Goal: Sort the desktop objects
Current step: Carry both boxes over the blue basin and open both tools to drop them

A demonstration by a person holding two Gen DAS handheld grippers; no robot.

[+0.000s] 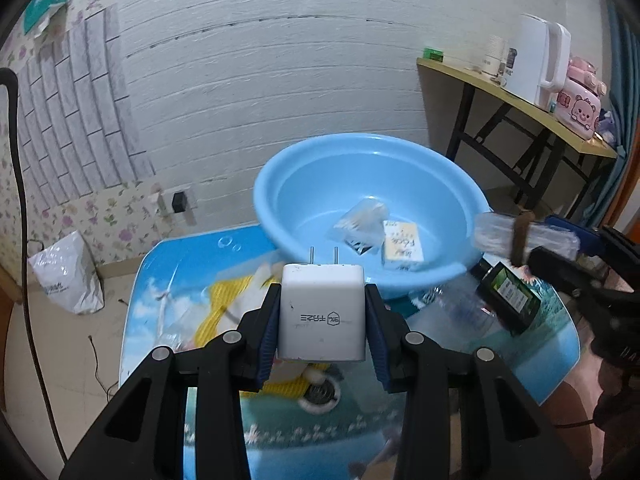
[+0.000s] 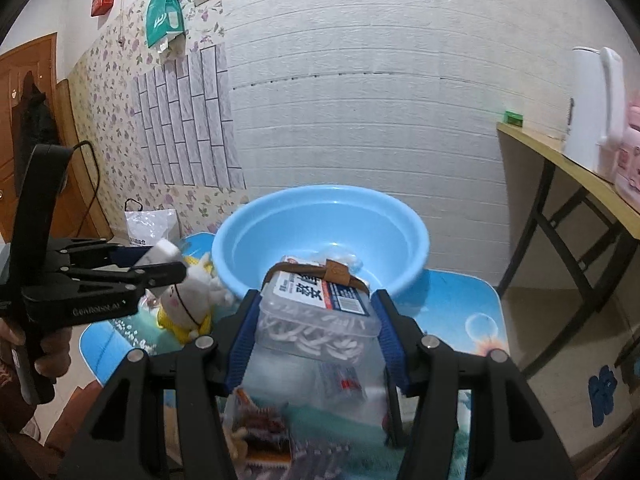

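Left wrist view: the left gripper (image 1: 322, 312) clamps a white charger (image 1: 322, 312) between both pads, prongs pointing toward the blue basin (image 1: 280, 168) just ahead, above the table. Right of it, the right gripper (image 2: 316, 320) squeezes a clear floss-pick box (image 2: 316, 312), also short of the basin. Both items seem mid-carry; next, each likely needs moving over the rim before release.

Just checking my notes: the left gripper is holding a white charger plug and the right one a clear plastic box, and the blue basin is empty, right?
Not quite: the blue basin already holds a clear packet and a small yellow-white box, per the left wrist view. The rest stands.
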